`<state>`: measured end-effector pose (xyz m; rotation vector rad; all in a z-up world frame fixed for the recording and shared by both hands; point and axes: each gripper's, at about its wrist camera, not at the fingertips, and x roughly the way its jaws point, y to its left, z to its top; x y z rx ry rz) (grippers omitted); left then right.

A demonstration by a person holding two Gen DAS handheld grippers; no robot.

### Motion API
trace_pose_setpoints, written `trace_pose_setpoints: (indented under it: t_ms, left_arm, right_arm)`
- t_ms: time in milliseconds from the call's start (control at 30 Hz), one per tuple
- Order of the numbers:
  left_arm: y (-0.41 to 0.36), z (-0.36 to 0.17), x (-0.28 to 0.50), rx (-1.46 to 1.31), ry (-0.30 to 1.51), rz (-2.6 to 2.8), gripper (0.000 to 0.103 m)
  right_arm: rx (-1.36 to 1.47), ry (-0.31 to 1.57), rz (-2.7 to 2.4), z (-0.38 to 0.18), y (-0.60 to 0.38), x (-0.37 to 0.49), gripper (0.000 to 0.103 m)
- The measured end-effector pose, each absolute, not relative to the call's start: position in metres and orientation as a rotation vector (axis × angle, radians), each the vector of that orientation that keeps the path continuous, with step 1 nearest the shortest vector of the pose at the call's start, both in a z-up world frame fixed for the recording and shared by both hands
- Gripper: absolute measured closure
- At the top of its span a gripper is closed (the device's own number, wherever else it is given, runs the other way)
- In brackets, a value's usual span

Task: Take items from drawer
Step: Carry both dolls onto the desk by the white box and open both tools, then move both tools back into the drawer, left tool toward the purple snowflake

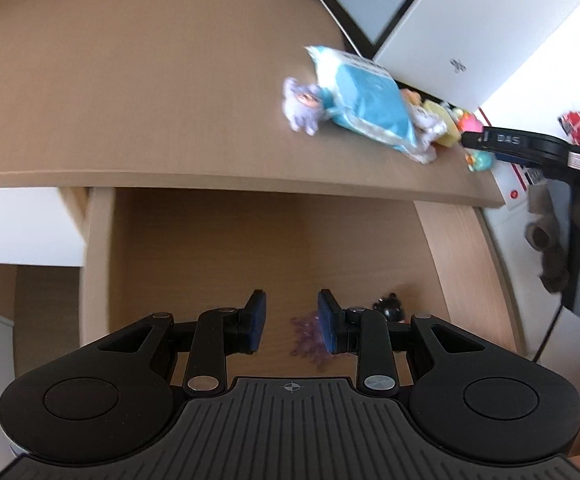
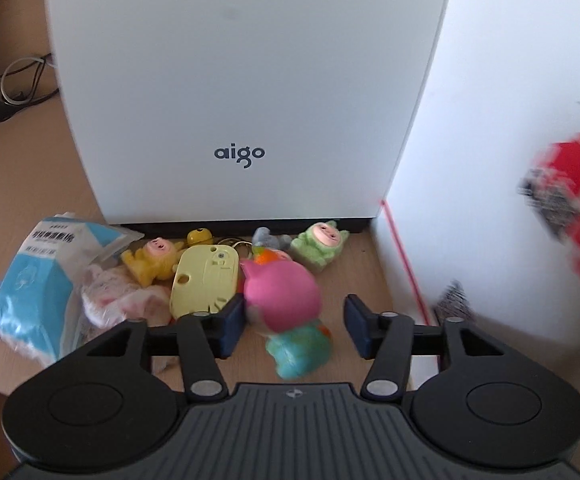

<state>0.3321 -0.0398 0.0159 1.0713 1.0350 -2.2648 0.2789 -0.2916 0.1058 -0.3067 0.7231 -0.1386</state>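
Right tongs (image 2: 294, 322) parted around pink-teal toy (image 2: 286, 312) on desk (image 2: 14, 184), pads clear: back out straight. Left tongs (image 1: 291, 322) empty, narrowly apart, over drawer (image 1: 210, 248); purple beads (image 1: 308, 338) below, black figure (image 1: 390, 309) beside. Descend squarely.

My left gripper (image 1: 292, 322) and right gripper (image 2: 294, 326) look identical: black linkage arms with silver pivot screws, dark blue pads on the fingers (image 1: 256, 320), round black side discs, and a ribbed grey base bearing a small crosshair mark.
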Motion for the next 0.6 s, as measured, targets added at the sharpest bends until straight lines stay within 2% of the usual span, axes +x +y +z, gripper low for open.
trace_pose_setpoints:
  t_ms: [100,233,467,600]
  left_arm:
    - [-0.033,0.013,0.316,1.139,1.025,-2.331,0.072]
    - [-0.021,0.008,0.297,1.236,0.968,-2.412,0.072]
    - [0.004,-0.012,0.273,1.547,0.739,-2.486,0.072]
    - [0.005,-0.023,0.269,1.623,0.734,-2.424,0.072]
  right_arm:
    - [-0.299,0.697,-0.157,0.113,-0.292,0.25,0.033]
    - [-0.253,0.745,-0.141,0.116,-0.297,0.214,0.025]
    - [-0.225,0.875,-0.108,0.095,-0.295,0.173,0.023]
    - [-0.185,0.972,-0.088,0.077,-0.298,0.161,0.02]
